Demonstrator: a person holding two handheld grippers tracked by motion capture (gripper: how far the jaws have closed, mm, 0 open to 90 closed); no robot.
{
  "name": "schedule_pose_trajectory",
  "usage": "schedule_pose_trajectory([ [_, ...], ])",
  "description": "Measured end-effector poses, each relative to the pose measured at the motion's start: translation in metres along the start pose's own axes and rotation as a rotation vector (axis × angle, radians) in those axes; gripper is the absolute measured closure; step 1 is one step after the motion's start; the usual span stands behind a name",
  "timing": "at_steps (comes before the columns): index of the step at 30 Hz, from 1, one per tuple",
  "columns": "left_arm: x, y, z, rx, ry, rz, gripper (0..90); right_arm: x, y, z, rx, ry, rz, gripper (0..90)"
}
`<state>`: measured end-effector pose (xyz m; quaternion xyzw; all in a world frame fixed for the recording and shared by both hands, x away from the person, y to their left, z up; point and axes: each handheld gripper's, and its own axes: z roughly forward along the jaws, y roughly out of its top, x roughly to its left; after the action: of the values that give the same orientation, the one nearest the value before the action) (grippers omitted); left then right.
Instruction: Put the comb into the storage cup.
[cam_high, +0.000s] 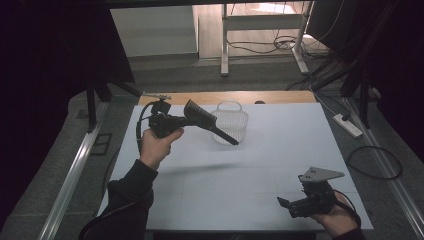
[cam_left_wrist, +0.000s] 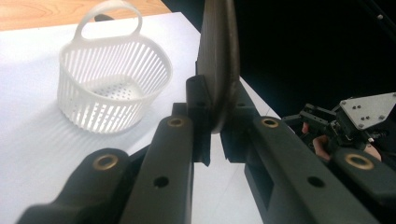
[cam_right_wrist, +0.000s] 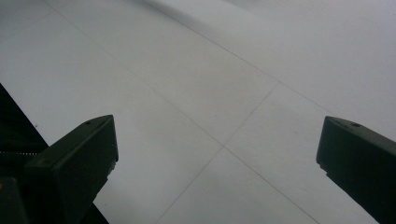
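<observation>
Two grippers: the left gripper (cam_high: 186, 120) clamps a black plastic comb (cam_high: 207, 121) beside a white slotted plastic basket (cam_high: 237, 123) — the right gripper (cam_high: 283, 203) rests wide open.

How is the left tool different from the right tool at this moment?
The left tool is shut on a black comb, while the right tool is open and holds nothing. The left tool is raised beside the white basket; the right tool is low at the near edge of the table. A hand holds each one.

The black plastic brush (cam_high: 207, 121) is dark all over. The white plastic basket (cam_left_wrist: 112, 79) has slotted walls and a dotted bottom. The table (cam_high: 280, 145) is white, with a wooden far edge.
</observation>
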<state>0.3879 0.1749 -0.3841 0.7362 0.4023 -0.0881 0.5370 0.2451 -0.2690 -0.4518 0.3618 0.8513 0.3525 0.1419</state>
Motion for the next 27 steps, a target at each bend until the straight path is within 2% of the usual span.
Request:
schedule_pose_trajectory([
  [4,0.002,0.004,-0.002,-0.007,0.008,-0.005,83.1,-0.003,-0.005,-0.007,0.000,-0.013,0.033,0.0],
  [11,0.003,0.011,-0.004,-0.016,0.018,-0.006,83.1,-0.004,-0.012,-0.013,0.019,-0.041,0.047,0.0],
  [13,0.003,0.014,-0.004,-0.019,0.019,-0.003,83.1,-0.007,-0.017,-0.016,0.030,-0.063,0.059,0.0],
  [15,0.003,0.016,-0.004,-0.020,0.019,-0.002,83.1,-0.007,-0.018,-0.018,0.029,-0.068,0.063,0.0],
  [17,0.003,0.019,-0.004,-0.021,0.026,-0.001,83.1,-0.011,-0.021,-0.024,0.017,-0.081,0.091,0.0],
  [27,0.006,0.027,-0.005,-0.032,0.044,-0.010,83.1,-0.012,-0.026,-0.034,0.029,-0.117,0.131,0.0],
])
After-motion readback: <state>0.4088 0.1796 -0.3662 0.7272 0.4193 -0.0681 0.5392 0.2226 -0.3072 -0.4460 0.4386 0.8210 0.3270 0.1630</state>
